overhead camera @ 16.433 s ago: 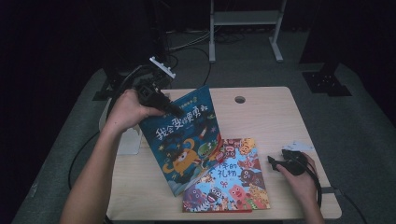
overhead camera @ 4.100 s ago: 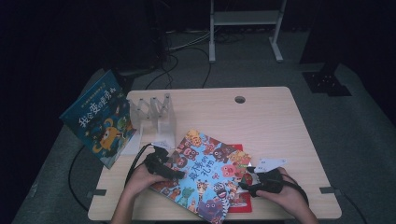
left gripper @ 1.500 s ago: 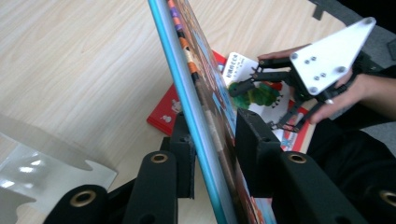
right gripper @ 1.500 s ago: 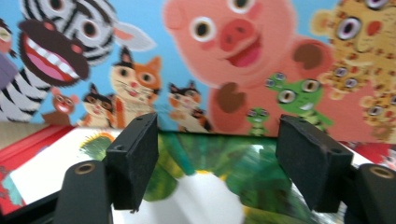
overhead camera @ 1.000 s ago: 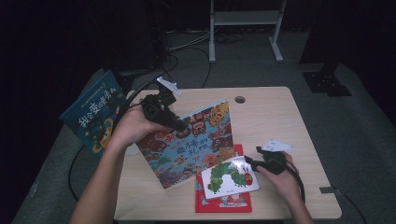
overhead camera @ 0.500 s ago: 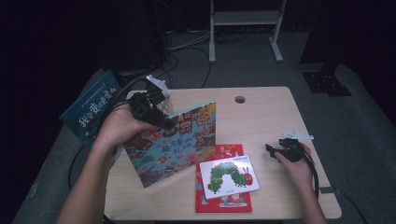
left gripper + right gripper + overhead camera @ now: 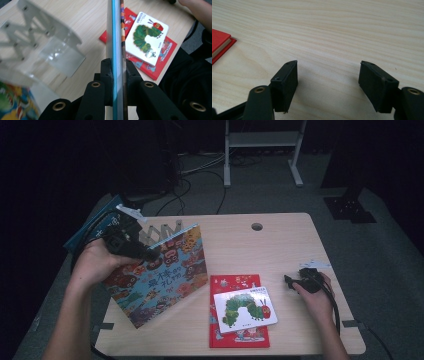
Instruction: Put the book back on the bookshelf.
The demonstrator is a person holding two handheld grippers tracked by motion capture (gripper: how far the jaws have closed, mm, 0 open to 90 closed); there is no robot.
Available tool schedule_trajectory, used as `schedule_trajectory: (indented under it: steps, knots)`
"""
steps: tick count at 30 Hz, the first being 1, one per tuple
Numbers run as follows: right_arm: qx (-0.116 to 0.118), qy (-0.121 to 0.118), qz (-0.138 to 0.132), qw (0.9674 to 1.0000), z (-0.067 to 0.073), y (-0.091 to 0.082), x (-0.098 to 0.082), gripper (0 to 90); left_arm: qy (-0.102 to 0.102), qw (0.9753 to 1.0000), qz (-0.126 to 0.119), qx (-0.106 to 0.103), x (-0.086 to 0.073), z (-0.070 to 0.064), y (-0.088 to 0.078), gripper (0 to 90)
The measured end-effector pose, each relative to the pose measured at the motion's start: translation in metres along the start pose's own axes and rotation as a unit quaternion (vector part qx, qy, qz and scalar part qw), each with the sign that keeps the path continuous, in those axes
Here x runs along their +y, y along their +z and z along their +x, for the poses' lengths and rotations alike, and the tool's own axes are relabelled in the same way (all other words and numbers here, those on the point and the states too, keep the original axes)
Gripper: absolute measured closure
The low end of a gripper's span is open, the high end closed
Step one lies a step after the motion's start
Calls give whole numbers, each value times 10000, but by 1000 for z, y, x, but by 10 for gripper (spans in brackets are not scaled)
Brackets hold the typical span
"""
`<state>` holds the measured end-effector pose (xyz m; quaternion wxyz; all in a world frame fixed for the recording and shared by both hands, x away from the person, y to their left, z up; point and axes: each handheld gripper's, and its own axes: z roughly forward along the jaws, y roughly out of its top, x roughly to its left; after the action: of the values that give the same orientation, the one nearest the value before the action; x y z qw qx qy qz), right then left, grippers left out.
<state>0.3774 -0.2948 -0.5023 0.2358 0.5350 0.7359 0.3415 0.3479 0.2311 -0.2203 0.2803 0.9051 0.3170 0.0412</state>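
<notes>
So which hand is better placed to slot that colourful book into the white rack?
Left. The left hand-held gripper is shut on the colourful book, holding it upright beside the white rack. The right hand-held gripper sits open and empty on the table's far side.

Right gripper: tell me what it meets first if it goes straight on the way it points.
Probably the red book. The right gripper, empty over bare table, points left toward that book's right edge; its own view suggests a slight downward tilt, so the tabletop might come first.
</notes>
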Motion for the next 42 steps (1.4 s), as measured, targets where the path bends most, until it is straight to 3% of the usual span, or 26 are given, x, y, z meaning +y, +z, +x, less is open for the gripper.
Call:
schedule_trajectory:
  steps: [5,13,17,24,27,29,42]
  knots:
    - [-30,26,3,10000,-1,1,1,296,-258,9995,-88,139,-26,10,-14,803]
    - [-32,23,12,10000,-2,1,1,284,-678,9968,-176,382,-66,25,-37,803]
    - [-36,18,21,10000,-3,2,2,277,-878,9944,-190,563,-82,31,-48,803]
    - [-36,18,28,10000,-3,3,2,275,-1252,9878,-259,886,-102,42,-65,803]
    - [-36,17,28,10000,-3,3,2,275,-1355,9849,-284,1040,-105,46,-68,803]
    - [-36,17,28,10000,-3,3,2,274,-1469,9816,-308,1180,-104,49,-67,803]
    - [-38,15,28,10000,-3,3,2,275,-1769,9745,-165,1374,-101,66,-60,803]
